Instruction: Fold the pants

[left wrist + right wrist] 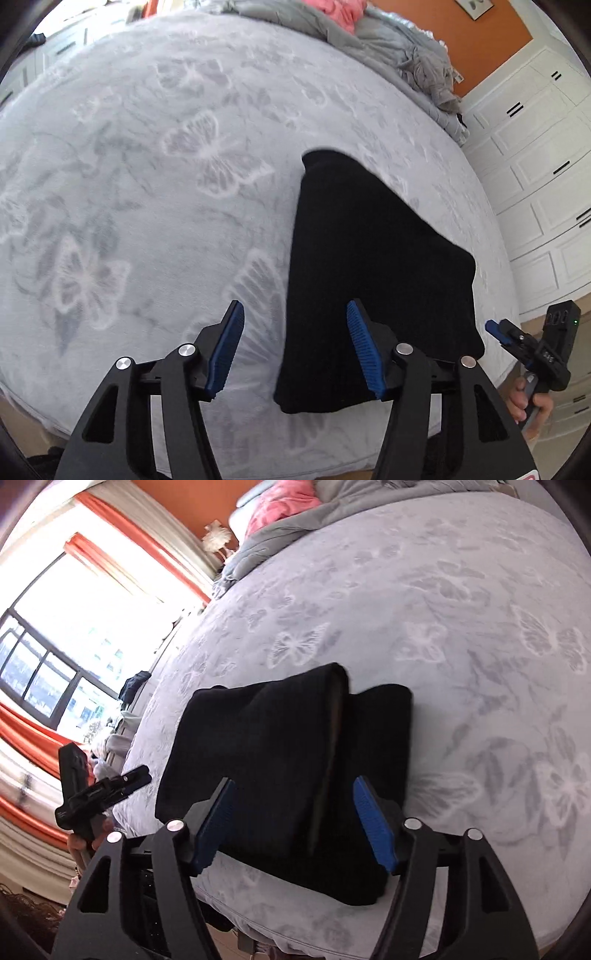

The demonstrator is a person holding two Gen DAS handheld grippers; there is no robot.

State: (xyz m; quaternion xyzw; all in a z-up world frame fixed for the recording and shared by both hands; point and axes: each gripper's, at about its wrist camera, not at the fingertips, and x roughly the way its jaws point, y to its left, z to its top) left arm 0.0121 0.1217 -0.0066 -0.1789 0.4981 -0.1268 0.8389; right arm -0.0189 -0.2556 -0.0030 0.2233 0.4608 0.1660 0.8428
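Left wrist view: folded black pants [373, 280] lie at one o'clock, long axis running twelve-to-six. Left gripper [295, 347] and right gripper [293, 823] both spread, empty; right sits nearer.

Each hand-held gripper [295, 341] [293, 821] was built of black arms, fitted with ribbed blue pads [364, 347] and silver screws [404, 348].

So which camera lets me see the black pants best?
The right wrist view: the black pants lie nearly whole there, and you can see the folded layers and the edge down the middle. In the left wrist view the pants look like one flat dark shape, partly behind a finger of the hand-held gripper.
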